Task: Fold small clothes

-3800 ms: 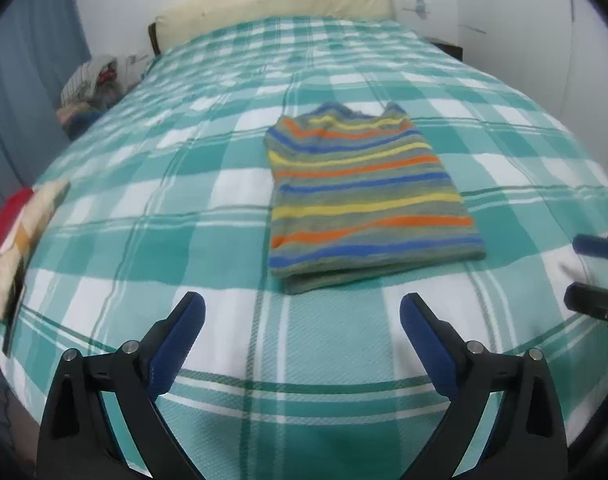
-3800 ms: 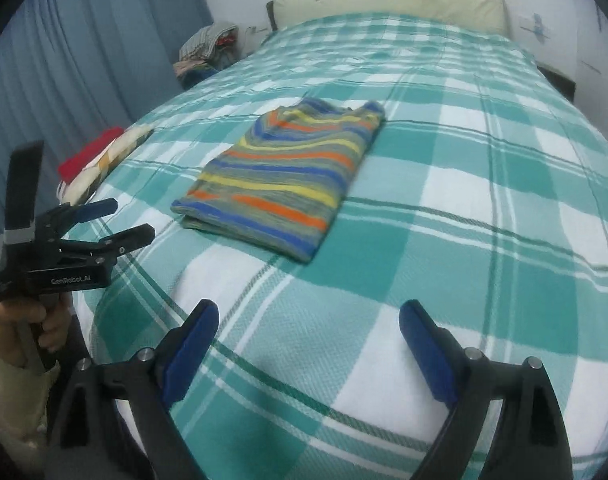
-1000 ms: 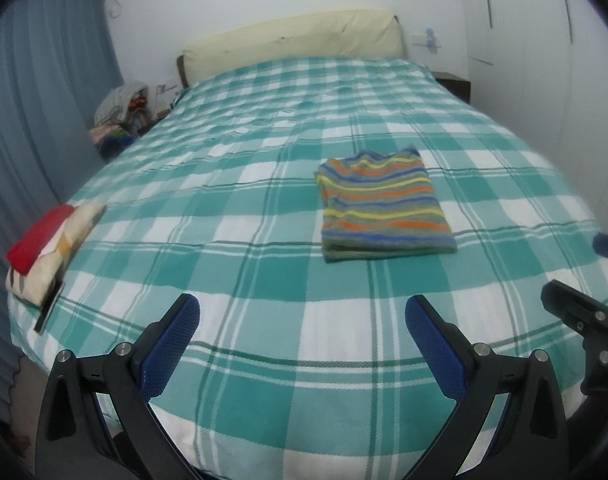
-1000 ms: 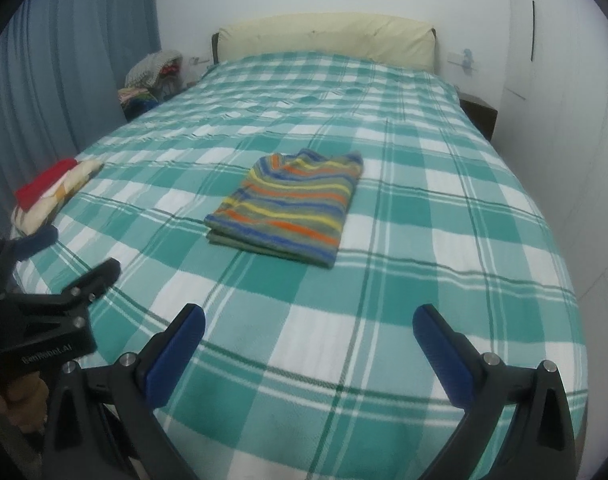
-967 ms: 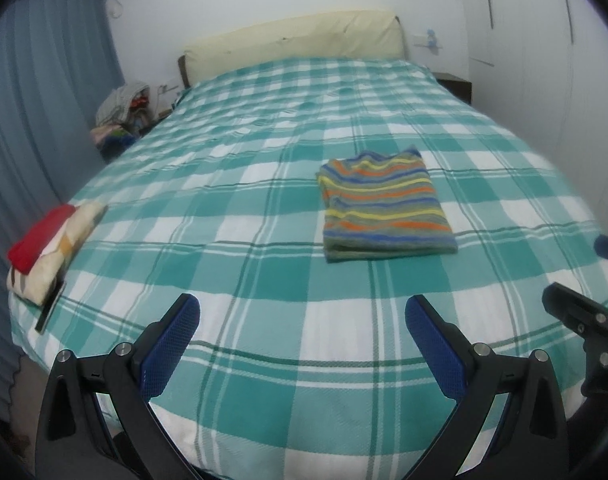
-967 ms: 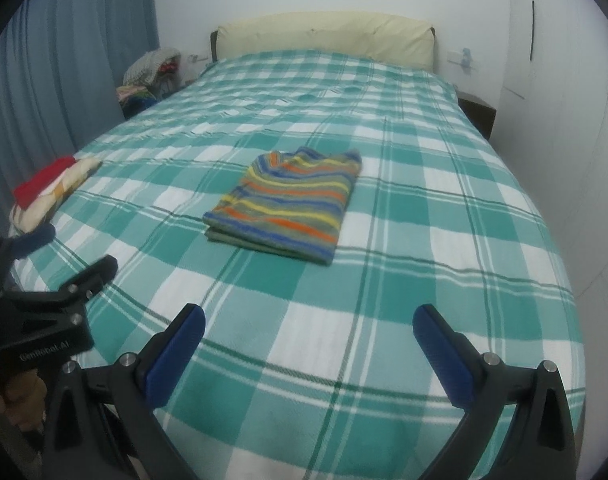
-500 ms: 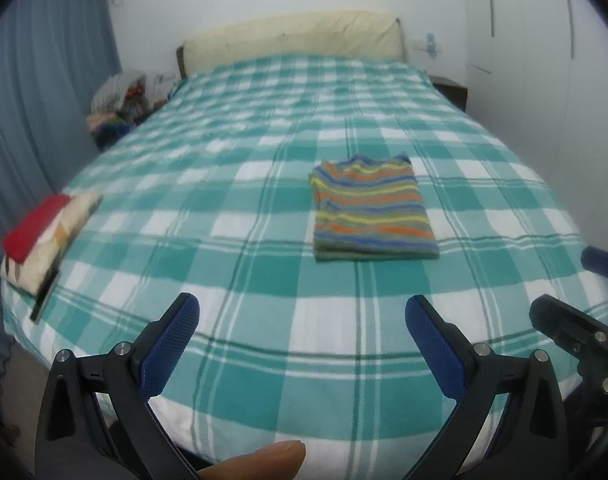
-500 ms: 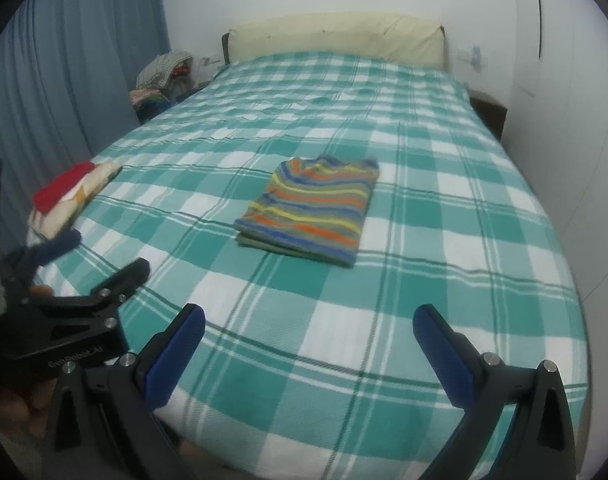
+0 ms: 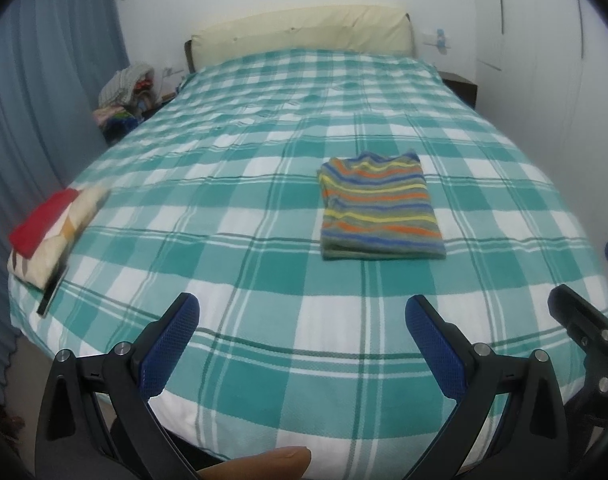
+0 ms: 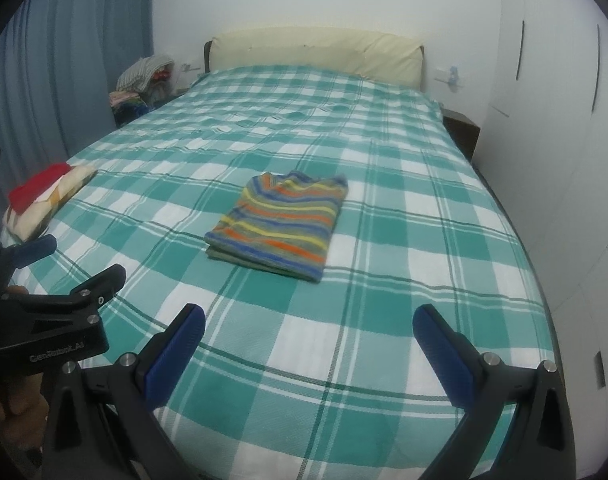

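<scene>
A striped grey garment (image 9: 378,206) with orange, yellow and blue bands lies folded into a flat rectangle on the green-and-white checked bed (image 9: 240,184); it also shows in the right wrist view (image 10: 282,226). My left gripper (image 9: 300,322) is open and empty, held back above the bed's near edge, well short of the garment. My right gripper (image 10: 310,330) is open and empty, also back at the near edge. The left gripper also shows at the left of the right wrist view (image 10: 78,256).
A folded stack of red and cream clothes (image 9: 54,226) sits at the bed's left edge. A pile of clothes (image 9: 124,92) lies beside the bed's far left. A cream headboard (image 9: 304,32), blue curtains (image 9: 44,80) on the left and white wardrobe doors (image 10: 552,80) on the right bound the room.
Both grippers have drawn back and up from the bed, so the folded garment looks smaller and farther. Both stay open and empty. The garment has not moved.
</scene>
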`<state>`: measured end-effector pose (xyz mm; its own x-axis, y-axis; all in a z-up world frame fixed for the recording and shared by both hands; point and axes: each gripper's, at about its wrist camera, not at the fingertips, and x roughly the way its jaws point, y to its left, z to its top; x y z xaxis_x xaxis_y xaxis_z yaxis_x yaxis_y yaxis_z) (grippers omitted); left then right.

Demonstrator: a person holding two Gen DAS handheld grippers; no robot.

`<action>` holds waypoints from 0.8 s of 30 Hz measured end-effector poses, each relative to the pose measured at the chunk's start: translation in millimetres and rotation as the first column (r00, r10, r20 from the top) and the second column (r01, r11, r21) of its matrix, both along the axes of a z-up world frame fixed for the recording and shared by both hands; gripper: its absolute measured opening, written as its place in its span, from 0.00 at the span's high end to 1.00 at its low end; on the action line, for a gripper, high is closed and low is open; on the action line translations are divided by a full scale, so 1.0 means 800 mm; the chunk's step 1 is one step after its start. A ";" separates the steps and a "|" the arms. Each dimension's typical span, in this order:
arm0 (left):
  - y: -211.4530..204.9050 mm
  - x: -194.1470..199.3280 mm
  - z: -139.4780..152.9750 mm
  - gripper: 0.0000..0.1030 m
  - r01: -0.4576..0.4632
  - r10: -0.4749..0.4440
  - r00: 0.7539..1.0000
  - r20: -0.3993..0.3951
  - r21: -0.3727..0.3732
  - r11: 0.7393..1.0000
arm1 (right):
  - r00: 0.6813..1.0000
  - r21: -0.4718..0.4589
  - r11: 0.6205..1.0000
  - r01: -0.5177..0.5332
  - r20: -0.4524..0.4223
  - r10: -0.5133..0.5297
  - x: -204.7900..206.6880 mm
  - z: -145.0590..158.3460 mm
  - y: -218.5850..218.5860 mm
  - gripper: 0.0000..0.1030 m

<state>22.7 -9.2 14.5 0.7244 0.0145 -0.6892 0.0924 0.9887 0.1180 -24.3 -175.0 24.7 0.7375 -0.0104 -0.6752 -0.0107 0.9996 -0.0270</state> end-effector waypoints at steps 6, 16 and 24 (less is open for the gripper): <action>-0.004 0.001 0.001 0.00 -0.003 0.003 1.000 0.006 0.009 1.000 | 1.000 -0.004 1.000 0.006 0.006 -0.006 -0.001 0.001 0.001 0.01; -0.010 0.002 -0.001 0.00 0.019 -0.019 1.000 -0.004 0.007 1.000 | 1.000 -0.018 0.999 0.030 0.004 -0.030 -0.002 -0.001 0.001 0.00; -0.007 -0.001 -0.004 0.00 0.072 -0.074 0.997 -0.032 -0.071 0.995 | 0.999 -0.015 0.999 0.039 0.006 -0.039 -0.002 -0.002 -0.006 0.01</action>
<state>21.9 -14.5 11.4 0.6972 -0.0861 -0.7117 0.1673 0.9849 0.0447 -26.3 -180.0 23.4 0.7399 -0.0494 -0.6709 0.0286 0.9987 -0.0419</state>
